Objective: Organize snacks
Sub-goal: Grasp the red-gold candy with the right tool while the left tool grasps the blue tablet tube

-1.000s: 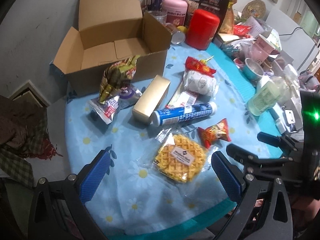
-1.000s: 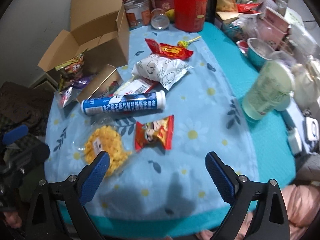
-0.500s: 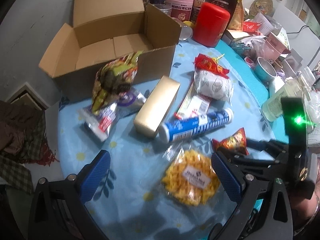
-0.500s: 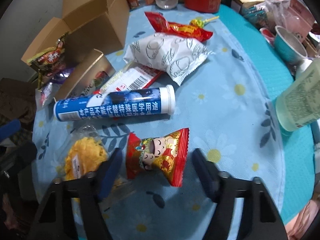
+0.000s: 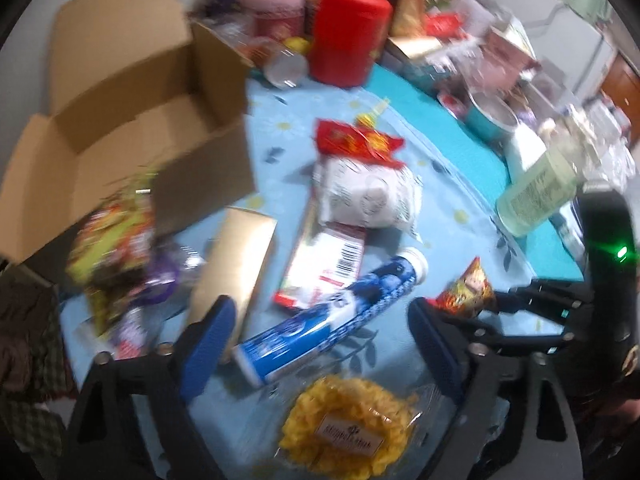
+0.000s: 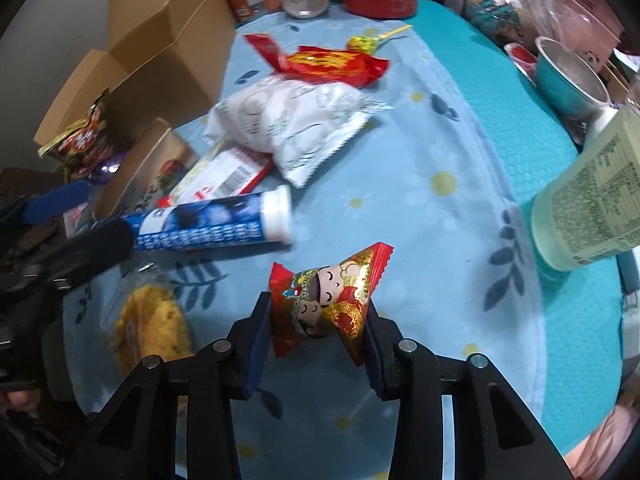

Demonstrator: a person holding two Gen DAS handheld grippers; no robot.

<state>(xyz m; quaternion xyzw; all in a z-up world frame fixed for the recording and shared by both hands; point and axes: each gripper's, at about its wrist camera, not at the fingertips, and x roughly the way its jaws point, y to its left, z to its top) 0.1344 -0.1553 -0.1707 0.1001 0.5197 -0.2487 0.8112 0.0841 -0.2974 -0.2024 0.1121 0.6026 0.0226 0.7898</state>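
While right jaws pinch the red snack packet (image 6: 326,304), left jaws gape—closing—around the blue tube (image 5: 332,316).

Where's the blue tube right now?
The blue tube lies on the tablecloth between the left gripper's open fingers in the left wrist view, waffle pack nearer, barcode packet beyond.
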